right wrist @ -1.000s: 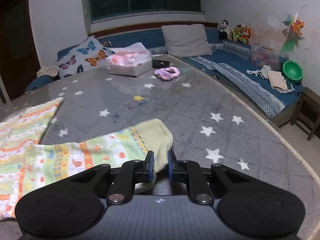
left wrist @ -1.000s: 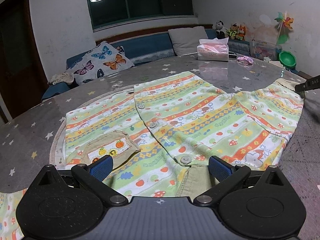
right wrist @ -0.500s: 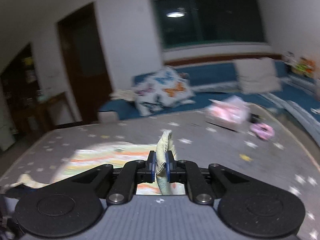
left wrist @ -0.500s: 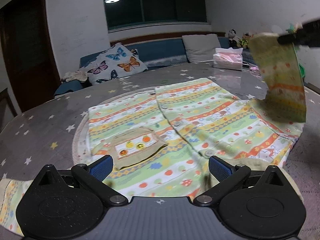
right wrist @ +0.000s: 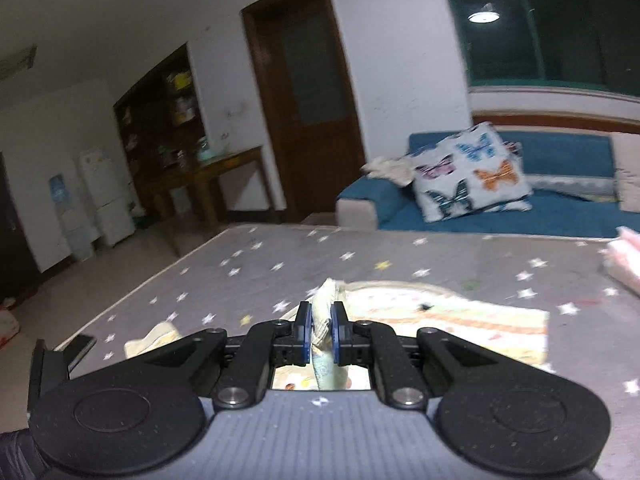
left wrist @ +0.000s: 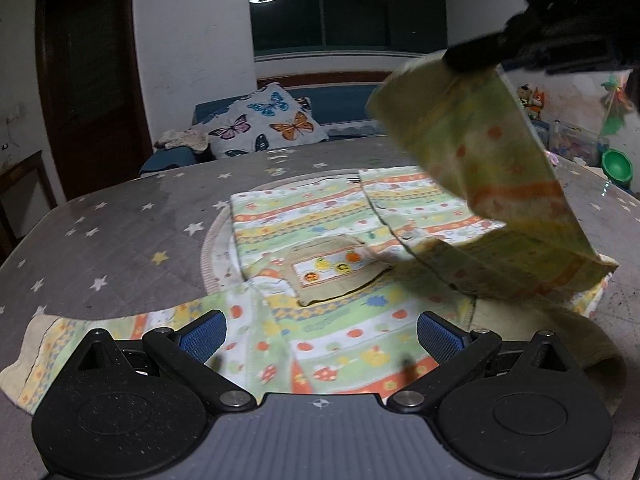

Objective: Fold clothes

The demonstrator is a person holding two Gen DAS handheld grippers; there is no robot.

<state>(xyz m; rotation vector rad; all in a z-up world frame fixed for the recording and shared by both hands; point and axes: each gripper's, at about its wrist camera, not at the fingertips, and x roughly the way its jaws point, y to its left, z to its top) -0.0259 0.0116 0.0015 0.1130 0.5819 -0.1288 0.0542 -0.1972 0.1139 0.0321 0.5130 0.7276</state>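
A child's striped jacket [left wrist: 320, 240] with green, orange and white bands lies front-up on the grey starred table [left wrist: 112, 240], a beige chest pocket [left wrist: 340, 268] near its middle. Its right sleeve [left wrist: 492, 168] is lifted high over the body, held at the cuff by my right gripper [left wrist: 472, 60]. In the right wrist view that gripper [right wrist: 321, 332] is shut on the cuff [right wrist: 322, 312]. My left gripper [left wrist: 320, 336] hangs open just above the jacket's near hem, nothing between its fingers. The left sleeve [left wrist: 80, 340] lies flat at lower left.
A blue sofa with a butterfly cushion [left wrist: 268, 124] runs behind the table. A pink tissue pack [right wrist: 624, 260] sits at the table's far side. A dark door [right wrist: 316, 92] and wooden side table [right wrist: 216, 176] stand beyond. A green bowl [left wrist: 618, 164] and toys are at right.
My right gripper has lifted the right sleeve off the table and carried it up and leftward over the jacket's body. The left gripper has drawn back toward the hem, staying open.
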